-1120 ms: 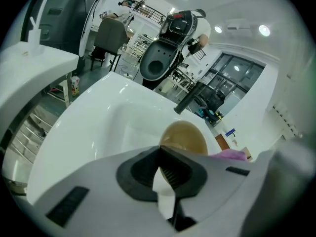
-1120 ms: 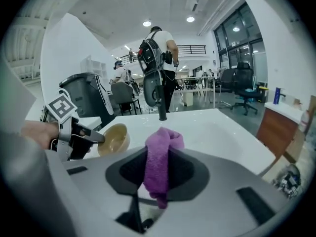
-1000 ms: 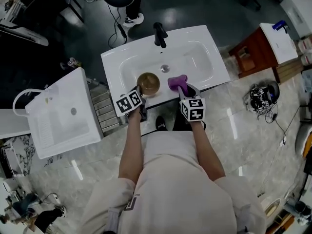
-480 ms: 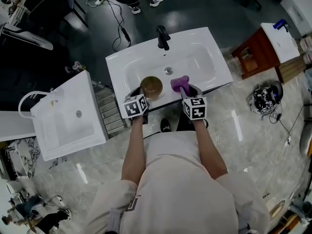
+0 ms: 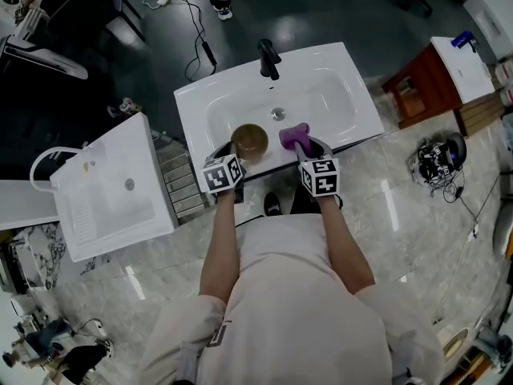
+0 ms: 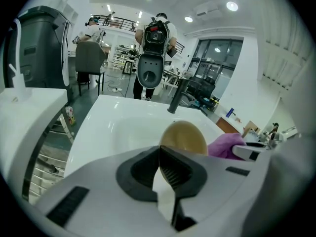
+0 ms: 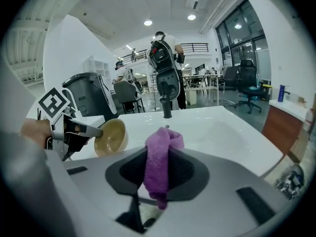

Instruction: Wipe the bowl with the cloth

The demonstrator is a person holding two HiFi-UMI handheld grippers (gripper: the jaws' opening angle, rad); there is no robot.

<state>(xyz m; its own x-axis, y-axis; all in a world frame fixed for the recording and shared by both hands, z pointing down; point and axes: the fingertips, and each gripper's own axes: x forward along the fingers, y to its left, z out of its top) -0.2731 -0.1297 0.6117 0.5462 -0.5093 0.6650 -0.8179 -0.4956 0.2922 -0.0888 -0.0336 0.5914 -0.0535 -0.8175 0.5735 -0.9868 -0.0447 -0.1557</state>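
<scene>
A tan bowl point(image 5: 249, 140) hangs over the near left part of the white sink point(image 5: 321, 70), tilted with its hollow toward the right. My left gripper point(image 5: 236, 157) is shut on the bowl's rim point(image 6: 168, 147). In the right gripper view the bowl point(image 7: 111, 136) faces the camera, with the left gripper's fingers point(image 7: 79, 130) pinching its edge. My right gripper point(image 5: 297, 144) is shut on a purple cloth point(image 5: 292, 134), bunched upright between the jaws point(image 7: 159, 164). The cloth point(image 6: 226, 144) stands just right of the bowl, a small gap apart.
A black faucet point(image 5: 268, 58) stands at the sink's far rim, with the drain point(image 5: 277, 114) in the basin. A white cabinet top point(image 5: 112, 187) lies to the left, a red-brown cabinet point(image 5: 421, 87) to the right. Another person point(image 7: 165, 58) stands beyond the sink.
The head view has shifted slightly. Bowl and cloth stay side by side over the sink's near edge, each gripper keeping its hold.
</scene>
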